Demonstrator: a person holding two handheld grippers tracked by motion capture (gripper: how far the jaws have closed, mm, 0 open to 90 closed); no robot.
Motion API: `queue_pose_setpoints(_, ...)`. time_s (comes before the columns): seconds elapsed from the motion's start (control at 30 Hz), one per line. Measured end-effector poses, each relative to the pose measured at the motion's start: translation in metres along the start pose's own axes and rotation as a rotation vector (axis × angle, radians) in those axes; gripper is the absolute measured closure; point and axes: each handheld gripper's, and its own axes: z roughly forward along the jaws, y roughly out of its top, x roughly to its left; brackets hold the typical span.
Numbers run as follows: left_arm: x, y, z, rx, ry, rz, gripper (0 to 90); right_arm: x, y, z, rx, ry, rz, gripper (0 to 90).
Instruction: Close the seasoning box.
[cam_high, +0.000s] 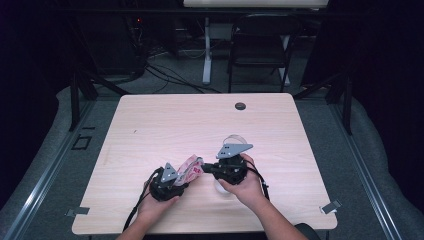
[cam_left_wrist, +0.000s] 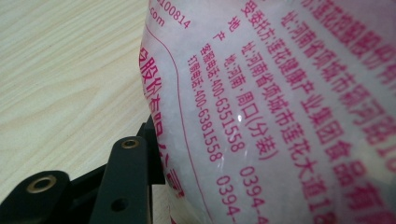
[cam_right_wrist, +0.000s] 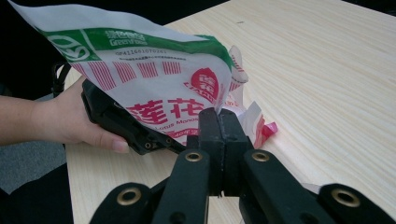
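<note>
Your right gripper has its two black jaws pressed together, pinching the crumpled lower edge of the packet; the thin film puckers into red and white folds just beside the pads. Your left gripper holds the same packet from the other side: in its own view one black jaw lies against the film, the other is hidden behind the bag, so you cannot tell from that view how hard it presses, only that the packet sits between jaws at a middling width. The packet is soft, glossy plastic, white with a green band, red stripes and red printed characters, and a white granular fill shows through the back. It hangs between your two grippers, just above the near middle of the pale wood-grain table. Your left hand wraps the left gripper's body. A clear round thing behind the right gripper's grey plate is largely hidden and hard to name.
</note>
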Motion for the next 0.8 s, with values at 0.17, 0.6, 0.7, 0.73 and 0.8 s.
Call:
queue_pose_setpoints(0.17, -0.002, 0.004, -0.004, -0.009, 0.008, 0.011, 57.2, -0.002, 0.001, -0.004, -0.022, 0.001, 0.014, 90.0)
queue_pose_setpoints(0.6, -0.002, 0.012, -0.015, -0.019, 0.030, 0.008, 57.7, -0.003, 0.004, -0.013, -0.064, -0.006, 0.017, 89.1)
queue_pose_setpoints(0.7, -0.002, 0.013, -0.016, -0.021, 0.035, 0.006, 57.8, -0.003, 0.004, -0.014, -0.070, -0.007, 0.019, 87.7)
queue_pose_setpoints(0.73, -0.002, 0.013, -0.017, -0.015, 0.038, 0.007, 57.8, -0.004, 0.005, -0.014, -0.070, -0.005, 0.022, 86.4)
queue_pose_setpoints(0.8, -0.002, 0.014, -0.017, -0.009, 0.041, 0.013, 57.8, -0.005, 0.005, -0.015, -0.062, -0.002, 0.022, 85.0)
